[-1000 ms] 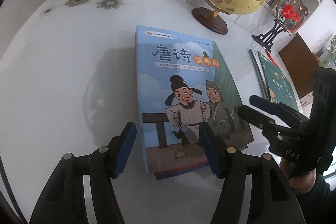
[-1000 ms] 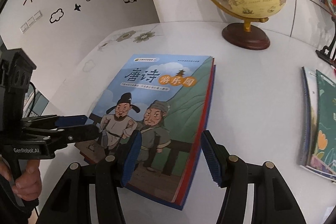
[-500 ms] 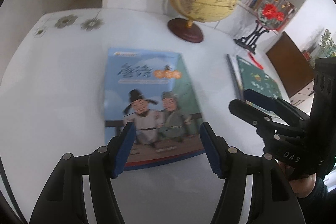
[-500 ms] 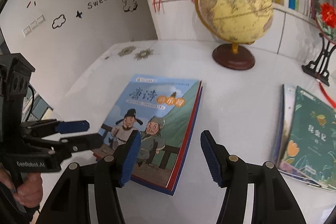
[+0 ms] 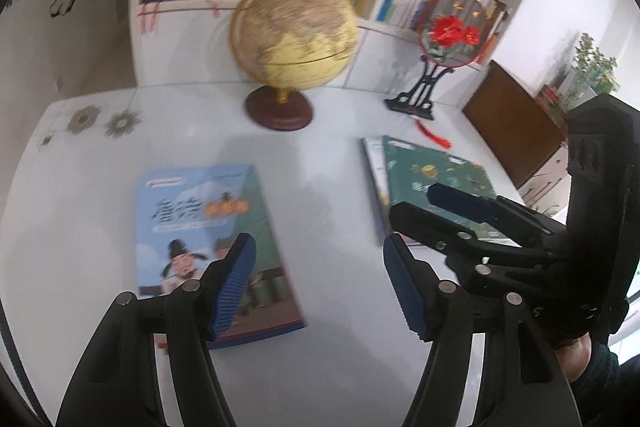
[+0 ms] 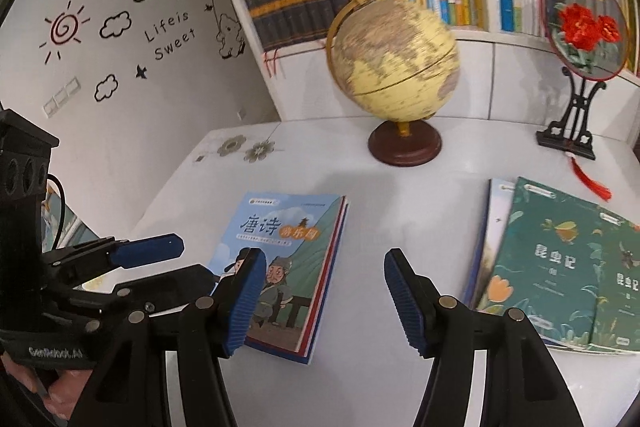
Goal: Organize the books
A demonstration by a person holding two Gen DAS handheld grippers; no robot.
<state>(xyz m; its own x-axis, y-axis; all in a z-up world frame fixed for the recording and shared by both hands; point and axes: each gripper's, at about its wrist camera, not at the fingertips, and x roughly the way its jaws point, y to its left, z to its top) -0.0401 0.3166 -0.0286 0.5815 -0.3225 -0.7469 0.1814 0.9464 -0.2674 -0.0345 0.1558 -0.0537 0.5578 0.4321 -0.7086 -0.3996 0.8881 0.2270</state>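
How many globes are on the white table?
1. The globe stands on its round brown base at the back of the table, in front of the bookshelf, behind the blue picture book.

My left gripper (image 5: 318, 287) and right gripper (image 6: 324, 301) hover side by side, tilted downward, jaws opening, nothing between them.
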